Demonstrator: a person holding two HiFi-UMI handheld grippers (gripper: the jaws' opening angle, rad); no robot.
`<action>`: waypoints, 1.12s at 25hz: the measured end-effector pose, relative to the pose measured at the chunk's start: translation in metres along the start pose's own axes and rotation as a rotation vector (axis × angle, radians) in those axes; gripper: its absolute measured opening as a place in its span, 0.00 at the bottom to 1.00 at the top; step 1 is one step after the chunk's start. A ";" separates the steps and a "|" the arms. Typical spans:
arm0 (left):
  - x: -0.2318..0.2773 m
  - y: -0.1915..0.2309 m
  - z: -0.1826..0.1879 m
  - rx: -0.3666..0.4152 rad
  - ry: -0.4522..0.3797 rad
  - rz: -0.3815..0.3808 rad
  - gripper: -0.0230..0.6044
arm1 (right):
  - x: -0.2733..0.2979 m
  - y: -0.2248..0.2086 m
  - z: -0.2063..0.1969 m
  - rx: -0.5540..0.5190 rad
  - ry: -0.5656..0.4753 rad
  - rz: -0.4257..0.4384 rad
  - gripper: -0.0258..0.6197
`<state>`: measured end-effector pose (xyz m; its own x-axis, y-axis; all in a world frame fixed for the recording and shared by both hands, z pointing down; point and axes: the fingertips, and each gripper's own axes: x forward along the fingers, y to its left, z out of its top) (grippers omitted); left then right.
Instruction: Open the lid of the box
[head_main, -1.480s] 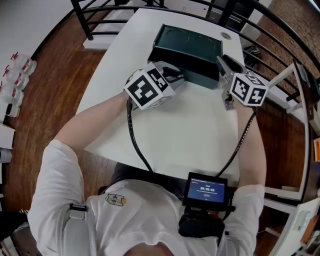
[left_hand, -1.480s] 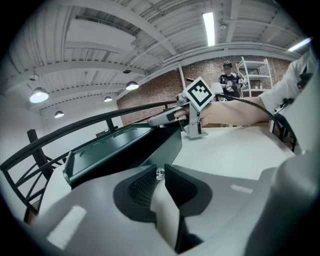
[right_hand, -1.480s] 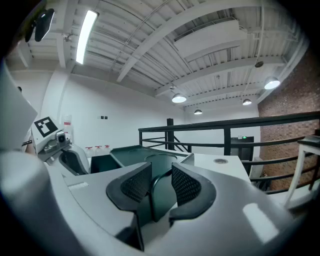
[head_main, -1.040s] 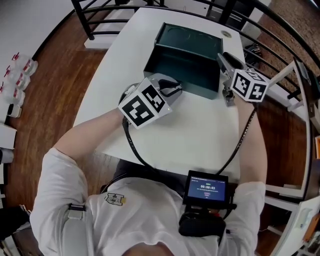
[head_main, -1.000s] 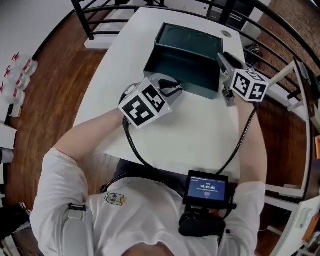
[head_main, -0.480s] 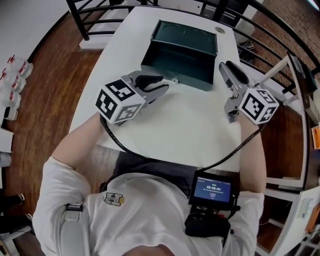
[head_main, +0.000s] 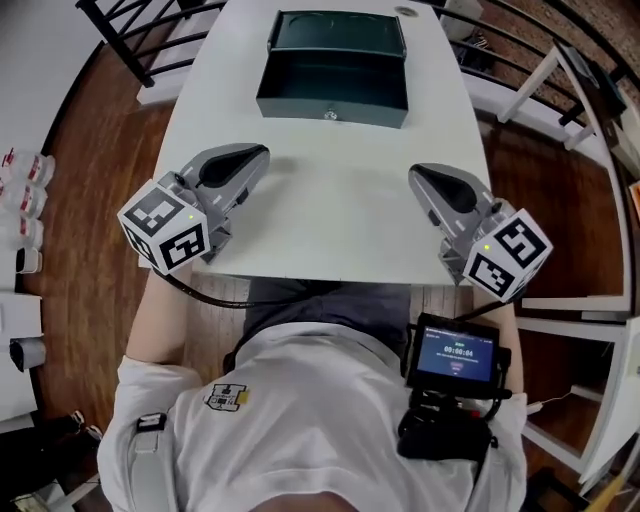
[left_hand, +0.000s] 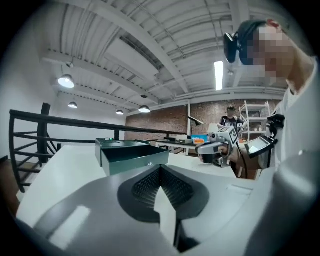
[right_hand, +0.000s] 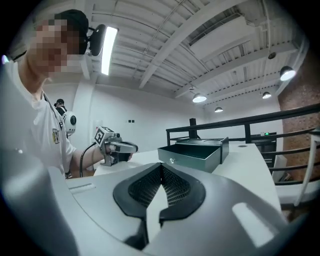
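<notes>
Both forearms reach just to the table's (head_main: 330, 215) near edge. The left gripper (head_main: 243, 158) and right gripper (head_main: 428, 180) point across it, jaws together, empty. The box (head_main: 333, 88) lies open at the table's far edge, well apart from both.

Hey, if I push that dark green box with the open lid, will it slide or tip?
Probably slides: the box sits flat and low on the smooth white table. Its straight walls look rigid, perhaps metal. The open lid behind may shift weight backward, so push low.

one box (head_main: 333, 105), one table (head_main: 330, 220), one chest screen (head_main: 458, 357) — one left gripper (head_main: 252, 157), one right gripper (head_main: 420, 177).
</notes>
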<state>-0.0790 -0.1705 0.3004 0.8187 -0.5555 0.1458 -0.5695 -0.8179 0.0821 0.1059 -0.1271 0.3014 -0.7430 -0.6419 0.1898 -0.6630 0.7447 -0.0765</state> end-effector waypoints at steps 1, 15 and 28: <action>0.001 -0.003 -0.002 0.012 0.003 -0.006 0.04 | 0.001 0.000 -0.001 0.003 0.000 -0.001 0.04; 0.000 -0.004 -0.001 0.014 0.000 -0.013 0.04 | 0.001 0.000 0.000 0.011 -0.001 -0.015 0.04; 0.000 -0.005 0.000 0.013 0.000 -0.012 0.04 | 0.001 0.000 0.000 0.010 0.001 -0.016 0.04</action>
<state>-0.0764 -0.1668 0.3002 0.8257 -0.5452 0.1448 -0.5582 -0.8267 0.0707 0.1047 -0.1274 0.3017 -0.7322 -0.6534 0.1923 -0.6756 0.7326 -0.0832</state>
